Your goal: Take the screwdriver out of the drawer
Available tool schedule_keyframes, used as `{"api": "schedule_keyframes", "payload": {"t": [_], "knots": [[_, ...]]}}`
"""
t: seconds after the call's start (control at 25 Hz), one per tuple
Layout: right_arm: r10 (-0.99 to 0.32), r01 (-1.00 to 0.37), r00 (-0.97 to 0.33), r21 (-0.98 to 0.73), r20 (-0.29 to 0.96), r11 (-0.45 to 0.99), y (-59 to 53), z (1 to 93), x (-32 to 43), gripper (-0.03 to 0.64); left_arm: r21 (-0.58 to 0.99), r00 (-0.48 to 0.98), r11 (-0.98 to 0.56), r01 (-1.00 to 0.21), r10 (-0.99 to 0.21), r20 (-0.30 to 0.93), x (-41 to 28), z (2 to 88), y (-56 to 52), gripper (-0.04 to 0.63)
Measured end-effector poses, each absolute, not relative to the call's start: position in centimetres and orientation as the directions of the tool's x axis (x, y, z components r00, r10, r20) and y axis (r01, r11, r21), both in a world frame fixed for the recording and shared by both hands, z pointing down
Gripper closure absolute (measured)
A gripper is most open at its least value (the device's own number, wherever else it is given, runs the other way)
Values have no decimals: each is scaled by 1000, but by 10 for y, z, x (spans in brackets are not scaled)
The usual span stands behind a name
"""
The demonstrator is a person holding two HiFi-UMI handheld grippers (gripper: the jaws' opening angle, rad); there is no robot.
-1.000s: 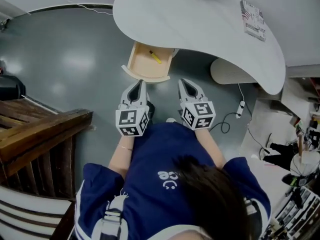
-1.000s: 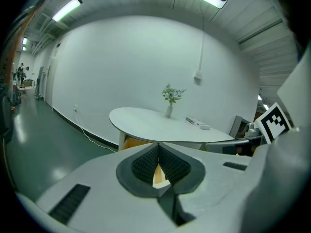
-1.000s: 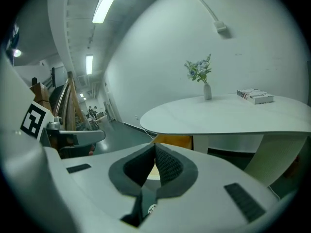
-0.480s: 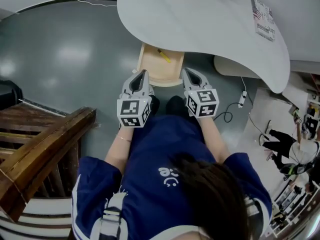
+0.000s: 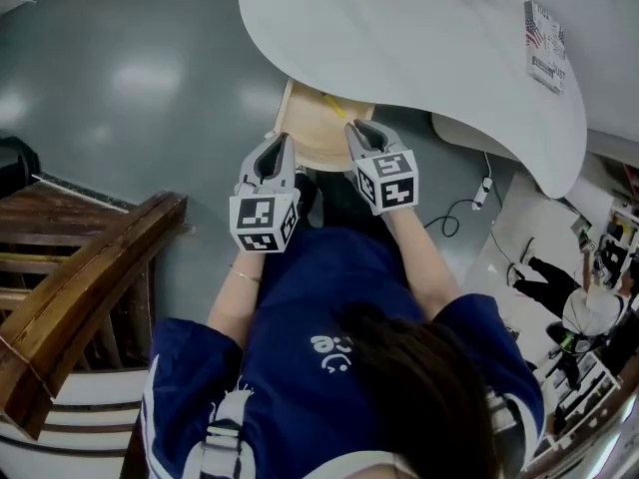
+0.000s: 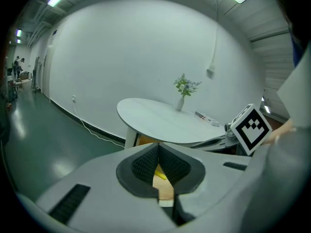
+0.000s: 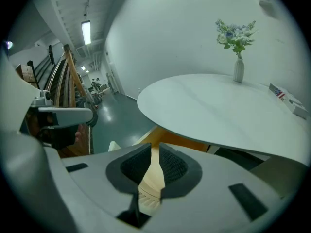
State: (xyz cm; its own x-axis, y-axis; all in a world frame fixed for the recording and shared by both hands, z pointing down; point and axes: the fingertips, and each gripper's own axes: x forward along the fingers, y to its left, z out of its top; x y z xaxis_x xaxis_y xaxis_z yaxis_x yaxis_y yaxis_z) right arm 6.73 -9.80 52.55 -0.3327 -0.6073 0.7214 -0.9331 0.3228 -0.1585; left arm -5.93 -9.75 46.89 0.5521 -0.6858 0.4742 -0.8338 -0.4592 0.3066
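Note:
A pale wooden drawer [image 5: 303,136] stands pulled out from under the white round table [image 5: 399,38]. A yellow screwdriver [image 5: 335,108] lies in it near the back right, partly under the tabletop. My right gripper [image 5: 351,128] is over the drawer's front right part, a short way from the screwdriver. Its jaws are opening by a narrow gap with nothing between them [image 7: 154,147]. My left gripper [image 5: 284,140] hovers at the drawer's front left edge, shut and empty [image 6: 158,148]. Past its fingers the screwdriver [image 6: 160,174] shows on the drawer's floor [image 6: 166,191].
A wooden stair railing [image 5: 90,277] runs along the left. A cable with a plug [image 5: 479,208] lies on the grey floor at the right. A vase of flowers [image 7: 238,67] and a booklet [image 5: 544,43] are on the table.
Both grippers have moved forward toward the drawer. The right one went further and lower and now reaches over the drawer's front edge.

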Motion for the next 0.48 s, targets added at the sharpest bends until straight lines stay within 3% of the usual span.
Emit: {"api": "schedule_keyframes", "payload": {"t": [0.2, 0.48], "knots": [[-541, -909, -378, -191, 751, 371, -109, 548, 53, 497, 310, 526, -425, -850, -699, 484, -60, 471, -103, 591], [-462, -905, -366, -193, 808, 380, -115, 588, 41, 465, 295, 476, -374, -879, -722, 502, -68, 477, -109, 591]]}}
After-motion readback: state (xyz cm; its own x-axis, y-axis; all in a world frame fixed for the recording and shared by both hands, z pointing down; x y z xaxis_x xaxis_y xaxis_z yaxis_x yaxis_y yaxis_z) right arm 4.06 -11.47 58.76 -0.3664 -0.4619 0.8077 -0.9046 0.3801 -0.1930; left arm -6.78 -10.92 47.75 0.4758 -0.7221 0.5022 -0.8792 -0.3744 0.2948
